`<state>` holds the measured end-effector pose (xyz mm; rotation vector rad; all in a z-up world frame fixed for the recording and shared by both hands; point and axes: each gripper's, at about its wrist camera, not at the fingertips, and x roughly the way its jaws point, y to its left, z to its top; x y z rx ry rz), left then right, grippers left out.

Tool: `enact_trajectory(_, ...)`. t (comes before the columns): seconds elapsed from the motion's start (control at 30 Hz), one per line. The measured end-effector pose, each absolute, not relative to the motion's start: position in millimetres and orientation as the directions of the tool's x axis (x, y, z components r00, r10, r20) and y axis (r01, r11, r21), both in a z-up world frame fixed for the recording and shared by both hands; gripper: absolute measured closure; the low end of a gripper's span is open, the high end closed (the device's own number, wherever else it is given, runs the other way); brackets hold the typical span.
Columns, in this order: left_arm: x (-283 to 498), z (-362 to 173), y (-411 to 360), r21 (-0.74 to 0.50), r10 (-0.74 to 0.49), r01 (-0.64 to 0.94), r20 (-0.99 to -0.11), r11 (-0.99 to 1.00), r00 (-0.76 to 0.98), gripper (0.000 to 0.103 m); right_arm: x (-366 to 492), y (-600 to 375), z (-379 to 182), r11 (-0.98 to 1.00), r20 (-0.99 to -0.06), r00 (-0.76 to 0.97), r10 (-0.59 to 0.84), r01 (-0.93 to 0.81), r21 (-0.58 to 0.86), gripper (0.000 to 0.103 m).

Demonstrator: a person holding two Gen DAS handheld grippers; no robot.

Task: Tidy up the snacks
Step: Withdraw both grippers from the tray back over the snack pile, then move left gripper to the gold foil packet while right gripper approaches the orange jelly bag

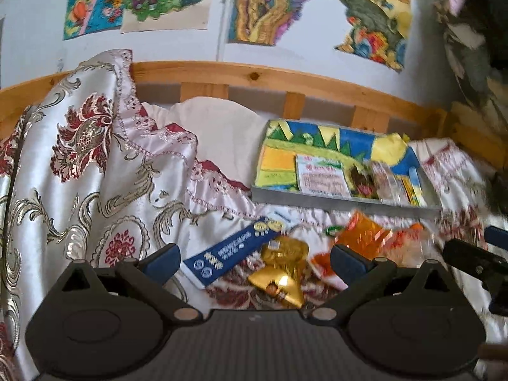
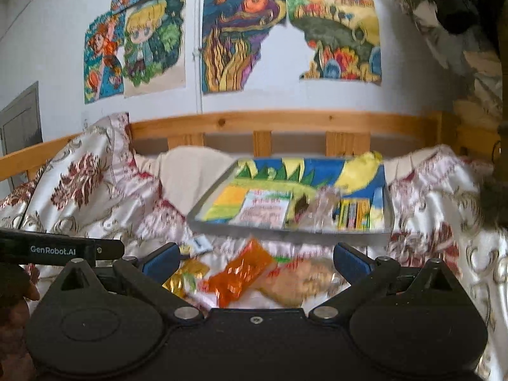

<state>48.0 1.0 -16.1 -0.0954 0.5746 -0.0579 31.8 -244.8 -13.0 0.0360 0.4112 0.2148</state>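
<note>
Loose snacks lie on a bed's floral cover. In the left wrist view a blue packet (image 1: pixel 231 250), a gold packet (image 1: pixel 281 270) and an orange packet (image 1: pixel 358 231) lie between and beyond my open left gripper (image 1: pixel 255 258). In the right wrist view my open right gripper (image 2: pixel 255 258) hovers over the orange packet (image 2: pixel 244 270), a pale biscuit packet (image 2: pixel 304 281) and the gold packet (image 2: pixel 184 277). A metal tray (image 1: pixel 343 201) with a colourful lining holds several snack packets behind them; it also shows in the right wrist view (image 2: pixel 285 233). Both grippers hold nothing.
A satin floral blanket (image 1: pixel 79 165) is heaped at the left. A wooden bed rail (image 1: pixel 254 76) runs along the wall behind the tray. The right gripper's body (image 1: pixel 476 260) shows at the right edge of the left wrist view. The left gripper's body (image 2: pixel 57 249) shows at the left of the right wrist view.
</note>
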Motion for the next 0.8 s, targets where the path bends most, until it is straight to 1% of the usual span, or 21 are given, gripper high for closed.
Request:
enact_trajectory(0.2, 40, -24, 1, -0.052, -0.071, 0.050, -0.560, 0.997, 0.826, 0.001, 28, -236, -24, 0.974, -0.457, 0.861, 0.224, -0.215, 0.072, 0.001)
enact_trajectory(0.5, 40, -32, 10, -0.074, -0.060, 0.019, -0.604, 0.997, 0.795, 0.001, 36, -234, -32, 0.974, -0.516, 0.828, 0.219, -0.212, 0.073, 0.001)
enact_trajectory(0.8, 43, -37, 10, -0.073, -0.056, 0.013, -0.635, 0.997, 0.771, 0.001, 41, -230, -37, 0.972, -0.549, 0.805, 0.226, -0.224, 0.072, 0.001)
